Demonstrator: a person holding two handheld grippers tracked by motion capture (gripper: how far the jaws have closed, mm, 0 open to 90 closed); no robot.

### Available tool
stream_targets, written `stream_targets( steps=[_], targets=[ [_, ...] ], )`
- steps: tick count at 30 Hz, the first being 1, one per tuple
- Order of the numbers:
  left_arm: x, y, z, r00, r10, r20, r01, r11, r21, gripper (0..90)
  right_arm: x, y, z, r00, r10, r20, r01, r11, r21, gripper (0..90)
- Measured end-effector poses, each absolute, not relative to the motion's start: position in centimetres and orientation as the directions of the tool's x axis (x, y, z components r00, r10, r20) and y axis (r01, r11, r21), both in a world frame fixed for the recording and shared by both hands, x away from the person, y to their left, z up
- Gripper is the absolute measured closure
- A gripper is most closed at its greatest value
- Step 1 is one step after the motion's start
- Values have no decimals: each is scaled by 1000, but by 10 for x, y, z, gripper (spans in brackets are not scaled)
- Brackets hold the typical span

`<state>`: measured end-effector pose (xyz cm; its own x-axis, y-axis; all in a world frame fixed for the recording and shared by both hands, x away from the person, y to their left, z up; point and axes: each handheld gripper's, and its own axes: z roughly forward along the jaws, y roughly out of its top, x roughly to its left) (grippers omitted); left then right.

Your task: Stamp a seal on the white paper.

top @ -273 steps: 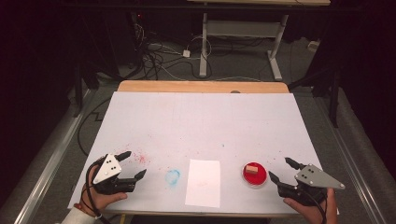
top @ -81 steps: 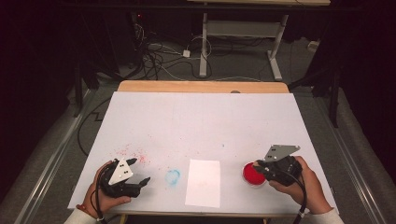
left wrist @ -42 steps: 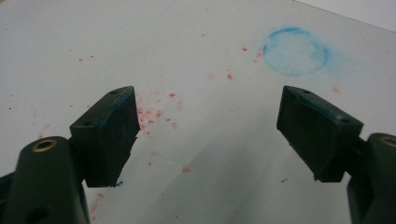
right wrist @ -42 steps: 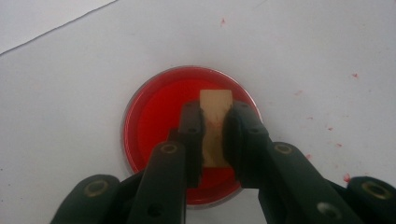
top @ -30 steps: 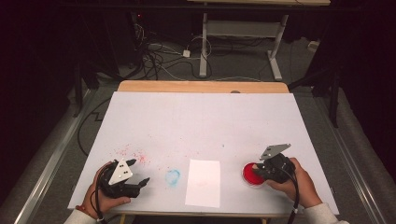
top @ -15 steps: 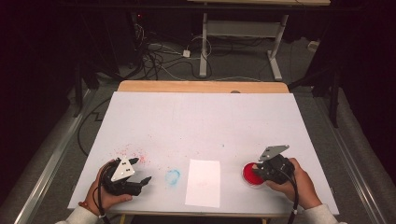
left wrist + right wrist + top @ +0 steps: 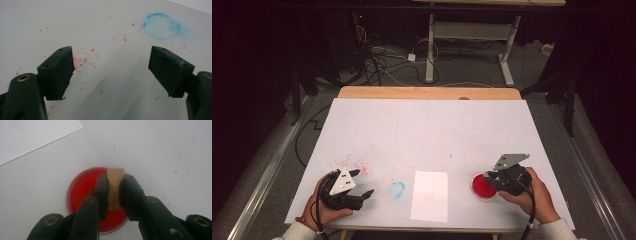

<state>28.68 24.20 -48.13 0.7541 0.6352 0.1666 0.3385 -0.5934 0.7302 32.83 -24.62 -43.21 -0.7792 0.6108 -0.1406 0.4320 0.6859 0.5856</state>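
A round dish of red paint sits on the white table near its front right. My right gripper is shut on a small tan wooden block and holds it over the dish; whether the block touches the paint I cannot tell. A white sheet of paper lies left of the dish. My left gripper rests at the front left, open, with nothing between its fingers, above red speckles on the table.
A faint blue ring stain marks the table between the left gripper and the paper. Red speckles dot the surface at the left. The white table cover stretches back to a wooden edge. Cables and desk legs lie on the floor beyond.
Over the last second the right gripper stays over the red dish with the block, shifting only slightly. The left gripper has not moved.
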Motion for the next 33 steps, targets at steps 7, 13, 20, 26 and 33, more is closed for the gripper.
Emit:
stream_targets(
  steps=[7,13,20,26,33],
  targets=[
    [287,239,-480,756,629,182,326,-603,728,197,323,-252,-426,-763,628,-152,419,659,625,761],
    [284,237,-479,756,626,191,324,-612,721,197,319,-254,-418,-754,639,-153,402,633,662,760],
    [284,238,-479,753,629,191,328,-612,720,193,318,-254,-405,-750,643,-155,373,605,703,760],
    [283,240,-479,748,635,194,331,-610,720,193,318,-244,-395,-757,632,-165,344,601,721,761],
    [283,240,-479,746,638,190,332,-604,725,188,319,-226,-385,-774,610,-171,311,600,737,761]
  ],
)
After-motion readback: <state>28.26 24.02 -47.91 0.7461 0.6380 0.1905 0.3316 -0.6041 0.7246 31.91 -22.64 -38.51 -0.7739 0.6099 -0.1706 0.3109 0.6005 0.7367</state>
